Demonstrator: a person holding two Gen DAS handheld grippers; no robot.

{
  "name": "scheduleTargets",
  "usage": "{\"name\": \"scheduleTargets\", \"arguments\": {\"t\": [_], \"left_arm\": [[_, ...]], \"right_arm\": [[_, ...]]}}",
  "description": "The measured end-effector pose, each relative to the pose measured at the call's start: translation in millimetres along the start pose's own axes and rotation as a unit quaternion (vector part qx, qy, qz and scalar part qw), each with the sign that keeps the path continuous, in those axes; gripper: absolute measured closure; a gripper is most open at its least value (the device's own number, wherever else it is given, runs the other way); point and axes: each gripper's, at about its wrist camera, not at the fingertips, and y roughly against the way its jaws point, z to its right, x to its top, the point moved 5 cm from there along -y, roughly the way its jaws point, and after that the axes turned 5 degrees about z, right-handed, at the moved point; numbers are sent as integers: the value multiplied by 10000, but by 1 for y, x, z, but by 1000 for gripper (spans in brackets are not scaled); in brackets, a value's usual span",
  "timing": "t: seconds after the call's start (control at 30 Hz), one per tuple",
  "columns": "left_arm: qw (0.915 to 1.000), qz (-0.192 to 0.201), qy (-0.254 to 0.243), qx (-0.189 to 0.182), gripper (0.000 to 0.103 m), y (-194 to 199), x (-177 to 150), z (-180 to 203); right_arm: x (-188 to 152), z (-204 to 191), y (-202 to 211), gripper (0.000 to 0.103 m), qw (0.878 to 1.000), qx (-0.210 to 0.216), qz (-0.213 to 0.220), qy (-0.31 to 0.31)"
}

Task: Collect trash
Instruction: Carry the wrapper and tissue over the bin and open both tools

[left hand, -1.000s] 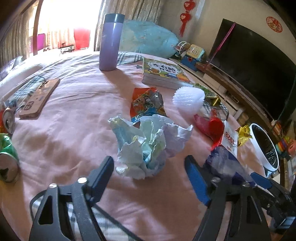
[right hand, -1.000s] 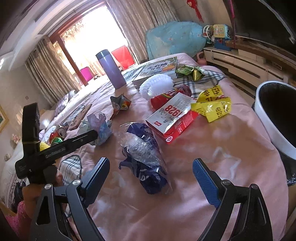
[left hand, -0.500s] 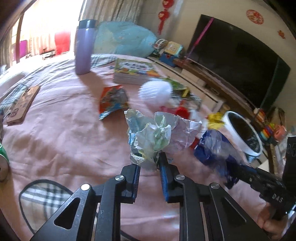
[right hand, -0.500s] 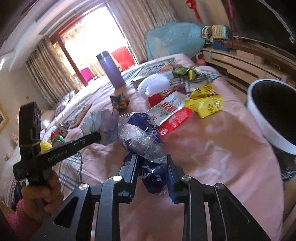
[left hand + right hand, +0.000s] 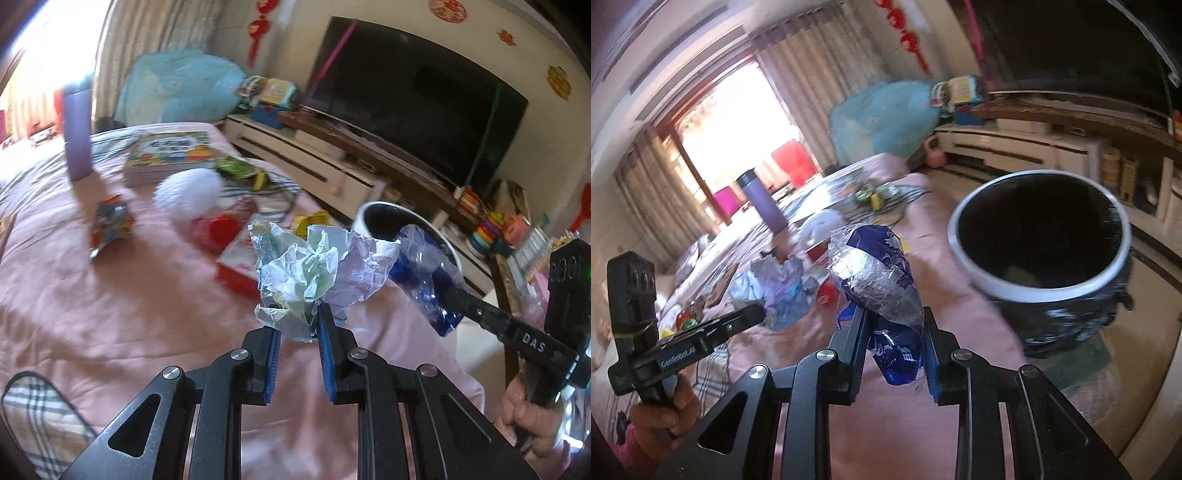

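In the left wrist view my left gripper (image 5: 297, 314) is shut on a crumpled ball of pale blue, green and lilac paper (image 5: 306, 269), held up over the pink bed cover (image 5: 110, 314). My right gripper (image 5: 892, 317) is shut on a crinkled blue and clear plastic wrapper (image 5: 879, 273), also lifted off the bed. A bin with a white rim (image 5: 1027, 291) and black liner stands just beyond the bed's edge, to the right of the wrapper. From the right wrist view the left gripper (image 5: 753, 315) and its paper ball (image 5: 775, 288) show at the left.
On the bed lie a red and white pack (image 5: 236, 258), an orange snack wrapper (image 5: 110, 221), a white bristly ball (image 5: 188, 192), yellow wrappers (image 5: 310, 221), a book (image 5: 170, 151) and a purple bottle (image 5: 77, 136). A TV (image 5: 417, 99) on a low cabinet stands behind the bin.
Both grippers went from open around their items to shut on them. Each has lifted its piece off the bed and carried it right, toward the bin.
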Motion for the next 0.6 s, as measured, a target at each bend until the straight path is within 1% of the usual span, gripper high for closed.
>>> {"name": "scheduleTargets", "arguments": {"t": [0.3, 0.6], "left_arm": [[9989, -74, -377, -262, 85, -29, 16, 33], [9973, -165, -563, -440, 85, -65, 30, 61]], "right_arm": [[19, 42, 21, 76, 9983, -400, 327, -269], [32, 68, 24, 76, 9964, -646, 408, -361]]}}
